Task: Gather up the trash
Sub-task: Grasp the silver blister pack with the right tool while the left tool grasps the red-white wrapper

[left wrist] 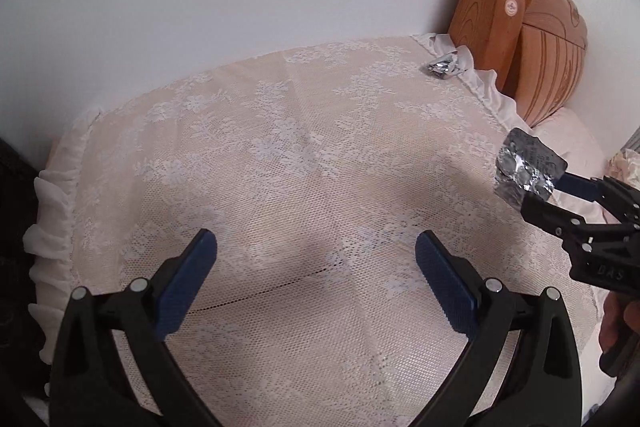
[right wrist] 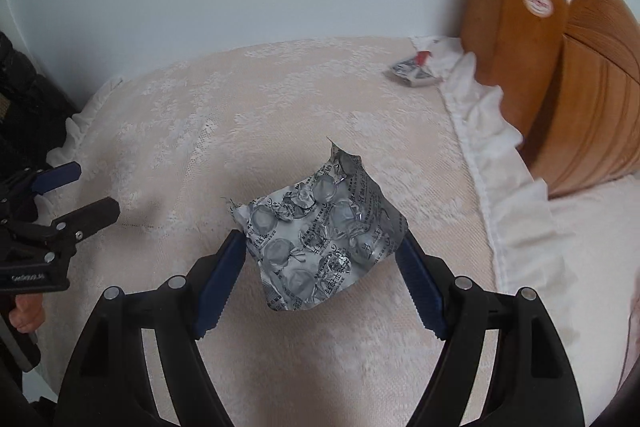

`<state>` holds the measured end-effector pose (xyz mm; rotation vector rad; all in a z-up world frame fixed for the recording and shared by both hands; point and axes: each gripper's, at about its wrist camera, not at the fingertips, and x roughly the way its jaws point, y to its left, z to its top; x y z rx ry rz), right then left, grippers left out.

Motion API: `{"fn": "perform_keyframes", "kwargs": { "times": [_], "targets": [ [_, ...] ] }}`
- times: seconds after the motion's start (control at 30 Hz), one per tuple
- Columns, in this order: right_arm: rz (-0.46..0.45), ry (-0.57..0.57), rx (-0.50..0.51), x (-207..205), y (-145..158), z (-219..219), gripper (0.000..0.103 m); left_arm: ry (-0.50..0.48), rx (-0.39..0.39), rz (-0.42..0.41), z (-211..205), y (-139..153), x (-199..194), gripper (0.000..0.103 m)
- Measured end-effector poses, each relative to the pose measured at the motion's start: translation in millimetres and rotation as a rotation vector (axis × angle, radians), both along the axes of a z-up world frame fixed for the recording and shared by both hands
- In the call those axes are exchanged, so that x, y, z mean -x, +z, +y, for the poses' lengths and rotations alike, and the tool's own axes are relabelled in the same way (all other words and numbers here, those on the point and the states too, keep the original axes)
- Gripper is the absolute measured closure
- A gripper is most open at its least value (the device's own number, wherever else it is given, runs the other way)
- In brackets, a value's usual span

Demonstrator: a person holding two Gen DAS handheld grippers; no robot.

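My right gripper (right wrist: 320, 247) is shut on a crumpled silver blister pack (right wrist: 320, 231) and holds it above the lace cover; the pack also shows in the left wrist view (left wrist: 526, 167), at the tips of the right gripper (left wrist: 544, 187). My left gripper (left wrist: 316, 251) is open and empty over the middle of the cover; it shows at the left edge of the right wrist view (right wrist: 92, 191). A second piece of silver foil trash (left wrist: 444, 67) lies at the far right corner of the cover, also visible in the right wrist view (right wrist: 414, 73).
The pink lace cover (left wrist: 280, 147) with a white ruffled edge (right wrist: 488, 147) spreads over a raised surface against a white wall. A wooden headboard (right wrist: 560, 75) stands at the far right. Pink bedding (right wrist: 580, 267) lies right of the ruffle. A dark object (right wrist: 24, 107) sits at the left.
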<state>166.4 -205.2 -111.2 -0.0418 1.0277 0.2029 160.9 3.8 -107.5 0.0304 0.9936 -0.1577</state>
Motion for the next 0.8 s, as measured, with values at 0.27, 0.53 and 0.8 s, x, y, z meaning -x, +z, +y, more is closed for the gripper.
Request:
{"fn": "perform_keyframes", "kwargs": {
  "times": [0.27, 0.53, 0.8],
  "targets": [
    [-0.055, -0.147, -0.038, 62, 26, -38, 0.026, -0.118, -0.012, -0.053, -49, 25, 15, 0.008],
    [-0.097, -0.262, -0.030, 92, 40, -63, 0.026, -0.464, -0.110, -0.124, -133, 13, -87, 0.008],
    [-0.063, -0.360, -0.081, 84, 22, -63, 0.026, -0.644, -0.214, -0.089, -186, -25, -190, 0.008]
  ]
}}
